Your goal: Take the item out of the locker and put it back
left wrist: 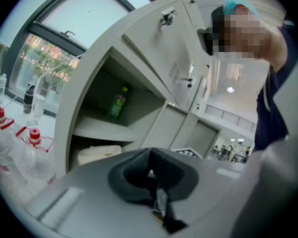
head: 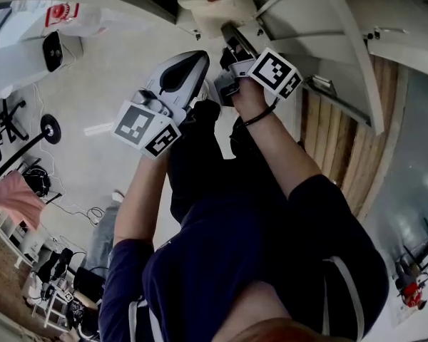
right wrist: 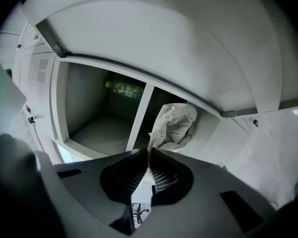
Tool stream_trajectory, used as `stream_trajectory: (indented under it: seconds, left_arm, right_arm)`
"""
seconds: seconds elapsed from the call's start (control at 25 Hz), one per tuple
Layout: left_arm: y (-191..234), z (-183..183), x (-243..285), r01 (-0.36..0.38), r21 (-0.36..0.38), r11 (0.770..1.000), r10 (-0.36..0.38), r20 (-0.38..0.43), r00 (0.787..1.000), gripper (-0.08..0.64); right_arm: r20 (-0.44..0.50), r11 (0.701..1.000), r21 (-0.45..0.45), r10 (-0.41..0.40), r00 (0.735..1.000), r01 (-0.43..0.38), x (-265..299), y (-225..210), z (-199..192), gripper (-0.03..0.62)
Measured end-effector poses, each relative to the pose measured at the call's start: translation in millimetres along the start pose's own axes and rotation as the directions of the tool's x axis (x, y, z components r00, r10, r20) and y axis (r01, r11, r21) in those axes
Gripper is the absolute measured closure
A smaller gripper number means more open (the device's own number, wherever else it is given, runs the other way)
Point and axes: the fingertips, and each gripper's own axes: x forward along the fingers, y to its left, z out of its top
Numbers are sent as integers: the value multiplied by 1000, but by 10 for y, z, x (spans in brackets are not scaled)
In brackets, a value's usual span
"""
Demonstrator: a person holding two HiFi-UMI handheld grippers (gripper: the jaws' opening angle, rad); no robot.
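Bottle [right wrist: 126,89] — green, deep in the open locker [right wrist: 97,128], at 11 o'clock of the right tool [right wrist: 149,155]. That tool and the left tool [left wrist: 151,162] are both clenched on nothing. Going in clenched would likely shove or topple it. The right gripper view shows a crumpled bag [right wrist: 176,125] next door at 1 o'clock — the head view shows neither.

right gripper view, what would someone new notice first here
The open locker fills the view. A green bottle shows at the back of the compartment on the picture's left, and a crumpled white bag fills the neighbouring compartment. In the foreground the right gripper points at the divider between them, its jaws together with nothing held.
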Motion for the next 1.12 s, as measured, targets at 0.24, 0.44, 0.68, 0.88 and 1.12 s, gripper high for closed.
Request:
stream_trajectory:
  seconds: [0.24, 0.44, 0.68, 0.88, 1.12]
  left_arm:
    - [-458, 328, -84, -2, -3, 1000, 2, 4, 1000, 557]
    - [-832, 592, -233, -20, 20, 1000, 19, 21, 1000, 557]
    - [-1294, 852, -425, -40, 44, 998, 38, 49, 998, 557]
    - [-1678, 1114, -613, -62, 62, 996, 57, 79, 995, 557]
    - [-2094, 1482, -794, -63, 96, 993, 52, 109, 993, 557]
  right_arm:
    - [-47, 1000, -2, -18, 999, 18, -479, 272, -2, 571]
    - [-73, 1000, -20, 11, 997, -12, -879, 649, 20, 571]
    - [-102, 996, -43, 73, 992, -78, -1320, 1204, 38, 571]
    - [-112, 991, -56, 117, 987, -124, -1693, 1652, 94, 571]
    - [-105, 979, -74, 180, 978, -188, -2141, 2250, 213, 571]
